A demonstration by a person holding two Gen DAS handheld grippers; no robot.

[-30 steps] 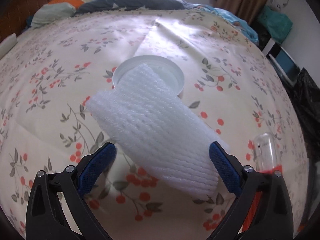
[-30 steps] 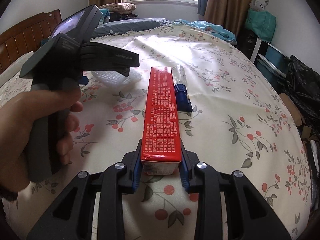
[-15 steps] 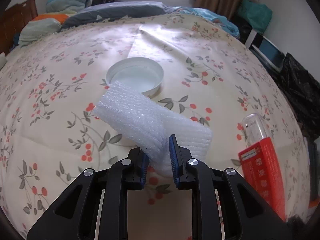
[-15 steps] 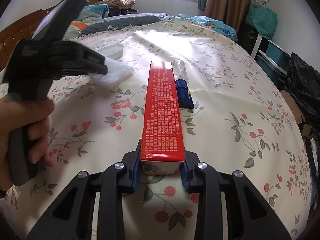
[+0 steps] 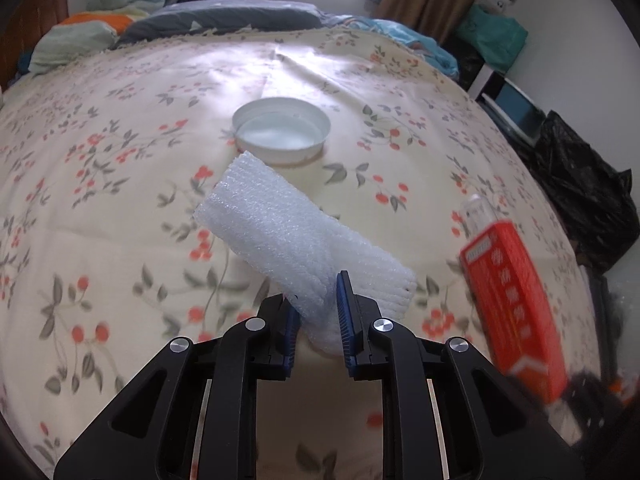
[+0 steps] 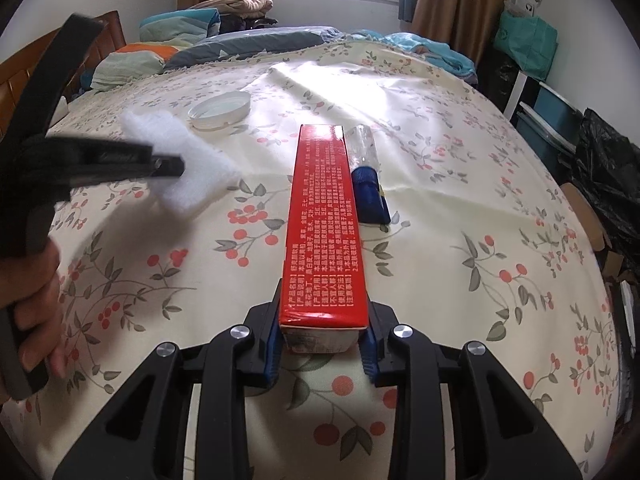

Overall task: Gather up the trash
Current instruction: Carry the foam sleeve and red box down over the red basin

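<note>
My left gripper [image 5: 318, 320] is shut on the near end of a white foam net sleeve [image 5: 292, 236], which hangs lifted above the flowered bedsheet. From the right wrist view that same foam sleeve [image 6: 188, 160] sticks out past the left gripper's black fingers [image 6: 168, 166]. My right gripper [image 6: 322, 336] is shut on the near end of a long red carton [image 6: 324, 224], which points away over the bed. The red carton [image 5: 508, 300] shows blurred at the right of the left wrist view. A white round lid [image 5: 282, 130] lies open side up beyond the foam.
A clear tube with a blue cap [image 6: 366, 172] lies on the sheet just right of the carton. Pillows and folded bedding [image 6: 160, 48] are piled at the head of the bed. A black plastic bag [image 5: 580, 196] sits off the bed's right side. A hand [image 6: 36, 312] holds the left gripper.
The left gripper's jaws went from wide open around the foam sleeve to shut on it, then carried it back and up from the lid. The right gripper and carton stayed still.
</note>
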